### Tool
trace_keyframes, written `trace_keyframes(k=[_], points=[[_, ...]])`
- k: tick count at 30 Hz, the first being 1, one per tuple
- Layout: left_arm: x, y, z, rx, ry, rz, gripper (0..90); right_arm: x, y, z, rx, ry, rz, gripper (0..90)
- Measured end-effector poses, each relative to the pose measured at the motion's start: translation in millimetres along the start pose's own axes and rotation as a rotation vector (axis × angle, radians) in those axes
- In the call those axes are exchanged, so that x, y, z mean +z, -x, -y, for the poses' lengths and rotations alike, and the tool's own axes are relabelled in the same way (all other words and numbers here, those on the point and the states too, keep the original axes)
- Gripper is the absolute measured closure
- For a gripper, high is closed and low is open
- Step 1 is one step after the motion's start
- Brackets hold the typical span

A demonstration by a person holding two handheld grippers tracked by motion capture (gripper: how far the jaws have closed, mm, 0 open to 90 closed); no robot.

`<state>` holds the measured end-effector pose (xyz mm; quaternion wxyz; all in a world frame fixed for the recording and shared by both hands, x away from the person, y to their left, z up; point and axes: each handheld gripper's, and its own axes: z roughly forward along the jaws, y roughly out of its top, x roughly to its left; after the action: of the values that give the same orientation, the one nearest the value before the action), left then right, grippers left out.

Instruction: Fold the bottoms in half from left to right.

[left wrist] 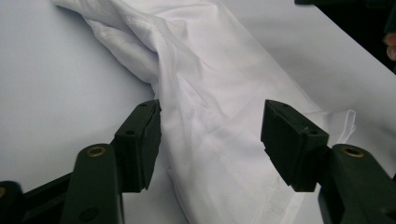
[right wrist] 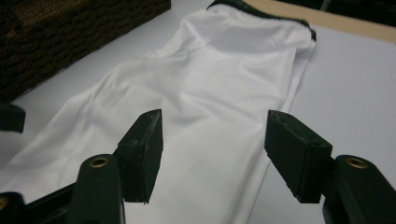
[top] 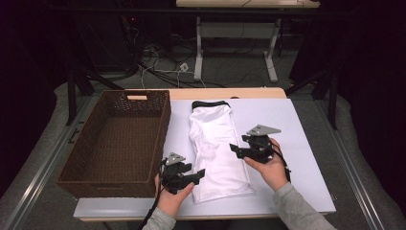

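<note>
A white garment [top: 218,143] with a black waistband [top: 210,103] at its far end lies folded into a long strip on the white table cover [top: 297,124]. My left gripper [top: 196,173] sits at the strip's near left edge, jaws open. In the left gripper view the cloth [left wrist: 224,116] runs between the open jaws [left wrist: 212,135] with a gap on both sides. My right gripper [top: 235,149] hovers at the strip's right edge, about halfway along, pointing left. Its jaws [right wrist: 215,144] stand open over the smooth cloth [right wrist: 210,84], gripping nothing.
A brown woven basket [top: 163,124] with nothing in it stands directly left of the garment, its side wall [right wrist: 70,28] close to the cloth. Bare white cover extends to the right of the garment. The table's wooden far edge [top: 230,92] lies just behind the waistband.
</note>
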<state>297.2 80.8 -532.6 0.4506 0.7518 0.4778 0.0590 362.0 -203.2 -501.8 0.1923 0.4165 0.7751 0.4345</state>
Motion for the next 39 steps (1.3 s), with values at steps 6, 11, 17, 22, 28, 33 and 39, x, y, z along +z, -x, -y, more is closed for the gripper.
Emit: trace_keyframes(k=[6,11,17,22,28,33,39], points=[[6.4,1.3,4.9,0.017,-0.001,-0.005,28.5,-7.2,-10.9,33.7,0.052,-0.090,-0.005,40.3],[9.8,1.0,7.0,0.001,-0.003,-0.002,24.6,-12.6,-22.3,45.2,0.065,-0.098,-0.006,45.1],[8.3,-0.3,10.6,-0.018,-0.001,-0.011,20.0,-26.3,-25.2,54.3,0.091,-0.150,-0.012,55.1],[5.7,-0.8,16.0,-0.021,-0.012,-0.018,20.1,-33.2,-18.9,64.9,0.125,-0.191,0.005,59.7],[9.0,-4.6,18.8,-0.031,-0.028,-0.026,20.6,-20.7,-12.0,70.8,0.118,-0.227,-0.005,65.7],[11.7,-8.5,20.2,-0.037,-0.045,-0.029,20.8,-13.5,-12.5,72.3,0.100,-0.228,-0.005,75.9],[9.9,-10.0,21.2,-0.026,-0.049,-0.053,26.2,-11.6,-15.2,68.9,0.058,-0.237,0.000,90.0]])
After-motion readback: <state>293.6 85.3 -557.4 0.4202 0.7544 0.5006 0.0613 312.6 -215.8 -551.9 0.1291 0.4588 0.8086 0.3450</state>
